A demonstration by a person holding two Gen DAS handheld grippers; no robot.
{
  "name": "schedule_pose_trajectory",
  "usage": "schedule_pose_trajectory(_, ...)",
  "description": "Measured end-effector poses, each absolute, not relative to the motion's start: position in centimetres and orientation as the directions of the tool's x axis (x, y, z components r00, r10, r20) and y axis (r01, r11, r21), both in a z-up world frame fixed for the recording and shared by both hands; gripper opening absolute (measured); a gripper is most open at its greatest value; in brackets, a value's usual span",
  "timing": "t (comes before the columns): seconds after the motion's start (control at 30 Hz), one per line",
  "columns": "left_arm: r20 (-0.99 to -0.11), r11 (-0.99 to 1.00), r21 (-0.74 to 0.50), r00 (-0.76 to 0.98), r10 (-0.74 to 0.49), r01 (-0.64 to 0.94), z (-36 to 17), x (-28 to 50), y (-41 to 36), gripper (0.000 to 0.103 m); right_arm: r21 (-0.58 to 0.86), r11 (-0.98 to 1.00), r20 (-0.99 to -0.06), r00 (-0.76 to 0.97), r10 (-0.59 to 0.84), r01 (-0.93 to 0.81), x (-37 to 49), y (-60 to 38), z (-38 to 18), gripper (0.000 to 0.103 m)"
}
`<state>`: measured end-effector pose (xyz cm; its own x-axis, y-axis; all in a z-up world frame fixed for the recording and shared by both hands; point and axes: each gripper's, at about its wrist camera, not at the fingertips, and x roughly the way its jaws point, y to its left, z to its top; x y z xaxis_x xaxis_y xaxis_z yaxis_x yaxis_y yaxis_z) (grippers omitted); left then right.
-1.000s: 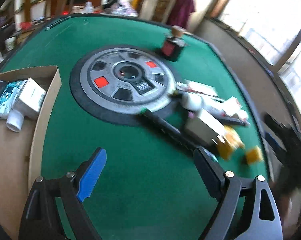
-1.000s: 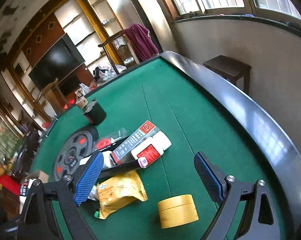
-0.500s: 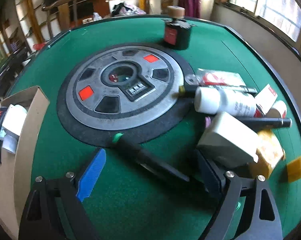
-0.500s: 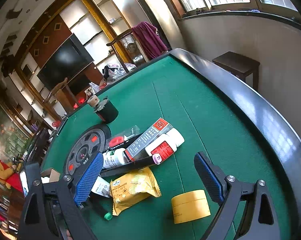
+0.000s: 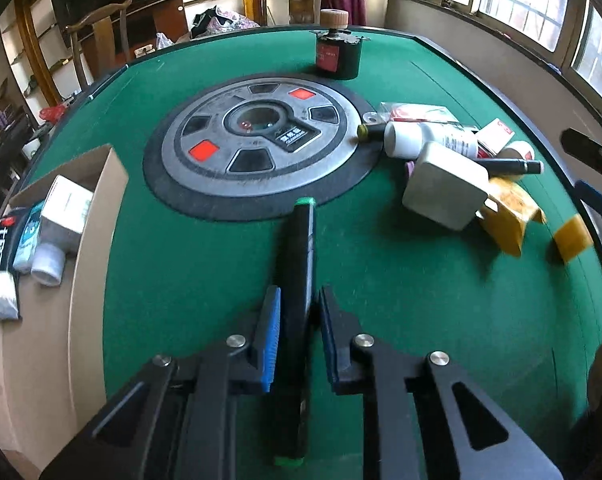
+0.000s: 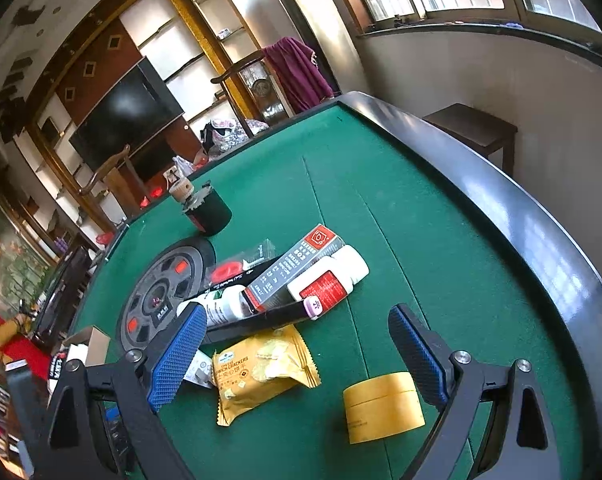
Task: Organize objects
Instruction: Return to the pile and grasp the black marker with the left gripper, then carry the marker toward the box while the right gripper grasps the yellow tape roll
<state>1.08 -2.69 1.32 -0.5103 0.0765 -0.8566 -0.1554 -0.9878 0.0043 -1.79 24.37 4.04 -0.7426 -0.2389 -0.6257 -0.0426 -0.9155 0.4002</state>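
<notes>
While the pen is held: the left gripper [image 5: 295,316] has its jaws pressed on a long black marker pen [image 5: 297,280] with green ends.
Where the pen is: it lies over the green table [image 5: 401,300], pointing at the round grey disc [image 5: 261,140].
How it feels: I think it is light, hard and stiff, so it will not bend. It looks smooth and round, so it may roll or slip.
Where to hold: near the middle, so neither end tips down.
Where it may go: the cardboard box [image 5: 97,216] on the left already holds small packs.
Right gripper [image 6: 301,352]: its jaws are wide apart and hold nothing. It hangs over the cracker bag [image 6: 261,368] and the yellow tape roll [image 6: 383,406].
</notes>
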Motion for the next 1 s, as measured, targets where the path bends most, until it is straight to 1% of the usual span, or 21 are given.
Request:
schedule_pose_trajectory(0.07, -0.850, -0.985, 0.029, -0.523, 0.065, -0.170, 1.3, 1.3, -2.5, 0.022, 0.393, -0.919, -0.626, -0.743, -0.236, -0.038, -1.7, 24.2, 4.0, 0.095)
schedule_pose_trajectory(0.13, -0.834, -0.983, 0.075, -0.552, 0.031, -0.168, 1.3, 1.6, -2.2, 0.034, 0.378, -0.925, -0.628, -0.743, -0.232, -0.030, -1.7, 23.8, 4.0, 0.095)
schedule_pose_trajectory(0.17, -0.822, -0.981, 0.093, -0.569, 0.020, -0.169, 1.2, 1.7, -2.0, 0.038, 0.370, -0.929, -0.631, -0.741, -0.229, -0.028, -1.7, 23.7, 4.0, 0.095)
schedule_pose_trajectory(0.2, -0.803, -0.978, 0.115, -0.596, 0.011, -0.174, 1.0, 1.8, -1.8, 0.046, 0.364, -0.931, -0.634, -0.740, -0.227, -0.026, -1.7, 23.5, 3.9, 0.095)
schedule_pose_trajectory(0.23, -0.789, -0.978, 0.126, -0.614, 0.003, -0.168, 1.0, 1.9, -1.8, 0.050, 0.361, -0.932, -0.635, -0.738, -0.228, -0.023, -1.7, 23.4, 3.9, 0.095)
schedule_pose_trajectory(0.37, -0.796, -0.980, 0.108, -0.605, 0.016, -0.167, 1.1, 1.8, -2.1, 0.050, 0.355, -0.934, -0.632, -0.744, -0.217, -0.029, -1.5, 23.5, 4.0, 0.095)
schedule_pose_trajectory(0.4, -0.795, -0.979, 0.100, -0.606, 0.029, -0.178, 1.1, 1.8, -2.2, 0.045, 0.354, -0.934, -0.633, -0.744, -0.213, -0.034, -1.5, 23.6, 3.9, 0.095)
schedule_pose_trajectory(0.43, -0.798, -0.977, 0.057, -0.597, 0.079, -0.206, 1.1, 1.8, -2.5, 0.031, 0.356, -0.934, -0.635, -0.743, -0.210, -0.040, -1.6, 23.7, 3.9, 0.095)
schedule_pose_trajectory(0.5, -0.805, -0.973, -0.006, -0.576, 0.142, -0.232, 1.2, 1.9, -2.9, 0.014, 0.367, -0.929, -0.636, -0.742, -0.211, -0.051, -1.6, 24.1, 3.8, 0.095)
schedule_pose_trajectory(0.57, -0.804, -0.965, -0.065, -0.559, 0.201, -0.253, 1.6, 2.4, -3.5, 0.014, 0.375, -0.925, -0.630, -0.749, -0.203, -0.065, -1.4, 24.7, 3.8, 0.095)
schedule_pose_trajectory(0.67, -0.785, -0.962, -0.087, -0.576, 0.227, -0.260, 2.8, 3.7, -4.4, 0.014, 0.376, -0.922, -0.636, -0.749, -0.186, -0.090, -1.0, 25.9, 4.0, 0.095)
schedule_pose_trajectory(0.77, -0.755, -0.954, -0.160, -0.591, 0.284, -0.255, 4.2, 5.1, -6.0, 0.014, 0.353, -0.927, -0.675, -0.721, -0.156, -0.129, -0.6, 27.4, 3.8, 0.095)
schedule_pose_trajectory(0.87, -0.727, -0.942, -0.230, -0.600, 0.333, -0.244, 5.1, 6.3, -7.6, 0.014, 0.341, -0.931, -0.720, -0.672, -0.170, -0.130, -0.4, 28.4, 3.0, 0.095)
schedule_pose_trajectory(1.0, -0.712, -0.934, -0.287, -0.604, 0.357, -0.213, 5.4, 7.6, -9.5, 0.014, 0.261, -0.960, -0.767, -0.626, -0.142, -0.102, 0.1, 27.6, 2.2, 0.095)
